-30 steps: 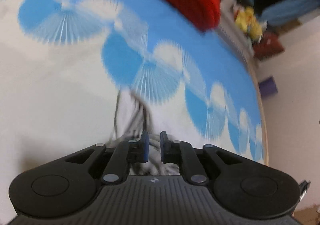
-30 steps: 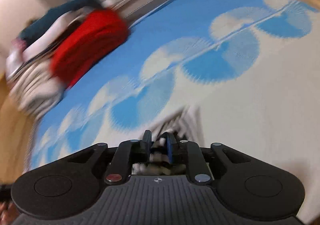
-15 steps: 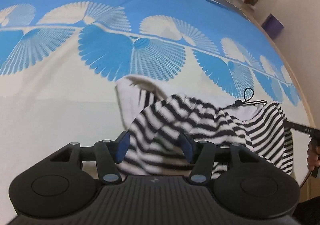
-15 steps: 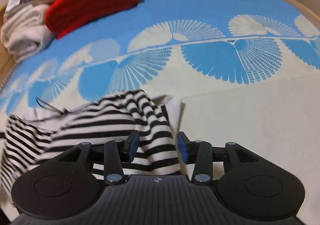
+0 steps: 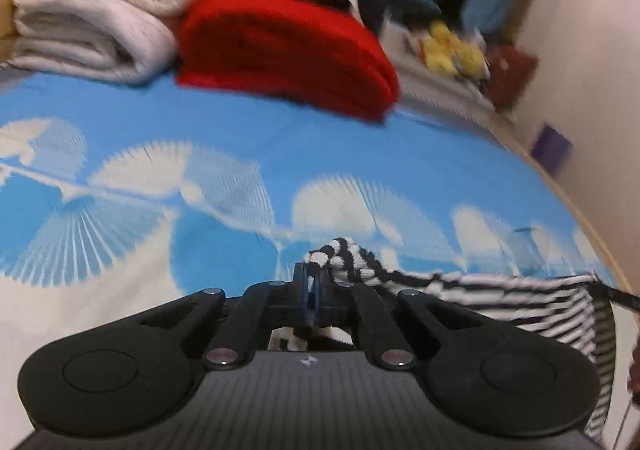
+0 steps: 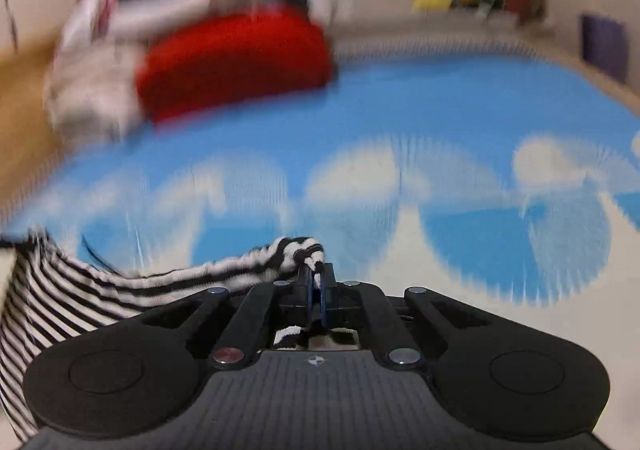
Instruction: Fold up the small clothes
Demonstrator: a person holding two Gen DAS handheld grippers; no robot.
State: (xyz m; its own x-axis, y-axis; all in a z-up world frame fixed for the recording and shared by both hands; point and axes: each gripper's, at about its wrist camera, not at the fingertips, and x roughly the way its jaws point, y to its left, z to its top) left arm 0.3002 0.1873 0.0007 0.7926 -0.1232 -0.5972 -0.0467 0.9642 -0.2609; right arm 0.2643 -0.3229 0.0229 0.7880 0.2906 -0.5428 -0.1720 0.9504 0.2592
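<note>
Behind both tools lay a blue bedsheet [image 5: 248, 138] with folded piles. Left gripper [image 5: 311, 292] and right gripper [image 6: 316, 290] were each clamped on a corner of the striped garment [image 5: 500, 290], stretched between them. Next probably laying it flat for folding

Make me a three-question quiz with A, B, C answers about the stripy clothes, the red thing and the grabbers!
1. Where is the folded red knit blanket?
A. beside the folded white towels
B. under the bed
C. in a basket

2. What colours is the striped garment?
A. green and yellow
B. black and white
C. pink

3. What is the left hand-held gripper doing?
A. open
B. shut on the garment
C. shut on nothing

Answers: 1 A, they lie side by side; 2 B, its stripes show; 3 B, fabric is pinched between the pads.
</note>
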